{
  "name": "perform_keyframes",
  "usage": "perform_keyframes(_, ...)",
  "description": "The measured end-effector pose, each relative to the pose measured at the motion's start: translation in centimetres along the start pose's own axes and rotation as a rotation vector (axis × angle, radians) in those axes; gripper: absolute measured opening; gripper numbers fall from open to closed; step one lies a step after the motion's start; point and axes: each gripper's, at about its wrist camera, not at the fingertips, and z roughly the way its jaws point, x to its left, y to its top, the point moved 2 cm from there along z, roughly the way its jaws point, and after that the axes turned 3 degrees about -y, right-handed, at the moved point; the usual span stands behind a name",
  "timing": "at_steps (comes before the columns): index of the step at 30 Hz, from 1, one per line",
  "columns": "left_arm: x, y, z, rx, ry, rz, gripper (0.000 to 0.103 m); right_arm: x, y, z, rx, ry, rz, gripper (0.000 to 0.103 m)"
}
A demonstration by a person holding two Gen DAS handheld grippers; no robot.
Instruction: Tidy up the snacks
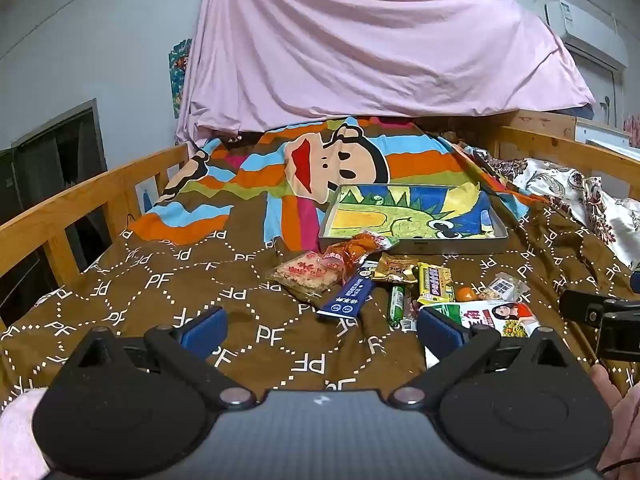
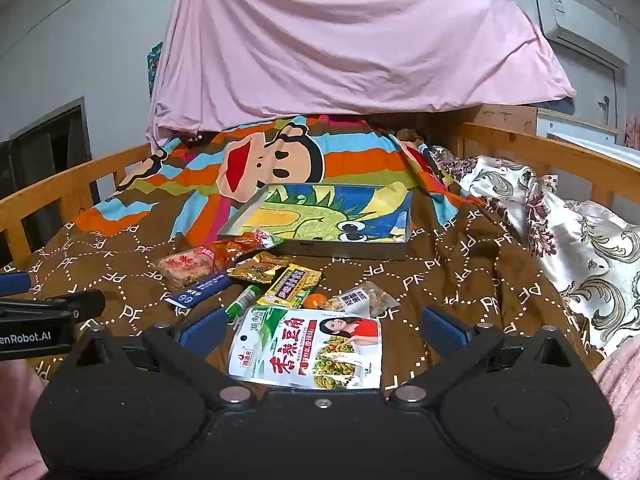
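Several snack packets lie in a heap on the brown bedspread in front of a shallow tray (image 1: 412, 242) (image 2: 332, 249) with a dinosaur picture inside. Among them are a rice cracker pack (image 1: 306, 274) (image 2: 186, 270), a dark blue stick pack (image 1: 348, 292) (image 2: 200, 290), a green sausage (image 1: 396, 302) (image 2: 242, 300), a yellow bar (image 1: 434, 282) (image 2: 290, 286) and a large white-green bag (image 2: 308, 348) (image 1: 492, 316). My left gripper (image 1: 320, 330) hovers open, left of the pile. My right gripper (image 2: 322, 330) is open above the large bag, with nothing between its pads.
Wooden bed rails (image 1: 80, 200) (image 2: 560, 156) run along both sides. A pink sheet (image 1: 360, 40) hangs at the back. A floral quilt (image 2: 560, 224) is bunched at the right. The other gripper shows at each view's edge, the right gripper (image 1: 600, 320) and the left gripper (image 2: 44, 320).
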Motion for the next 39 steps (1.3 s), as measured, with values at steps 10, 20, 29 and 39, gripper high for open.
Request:
perform_keyframes(10, -0.02, -0.01, 0.0, 0.004, 0.001, 0.004, 0.103, 0.01, -0.04, 0.04, 0.002, 0.004, 0.002, 0.102)
perform_keyframes(20, 0.0, -0.01, -0.02, 0.007, 0.001, 0.004, 0.102, 0.06, -0.08, 0.06, 0.003, 0.005, 0.0, 0.102)
perform_keyframes(29, 0.0, -0.01, -0.01, 0.009, 0.001, 0.005, 0.102, 0.09, -0.04, 0.08, 0.004, 0.006, 0.001, 0.102)
perform_keyframes(39, -0.01, -0.01, 0.01, 0.011, 0.002, 0.006, 0.102, 0.17, -0.35, 0.24, 0.009, 0.006, -0.003, 0.102)
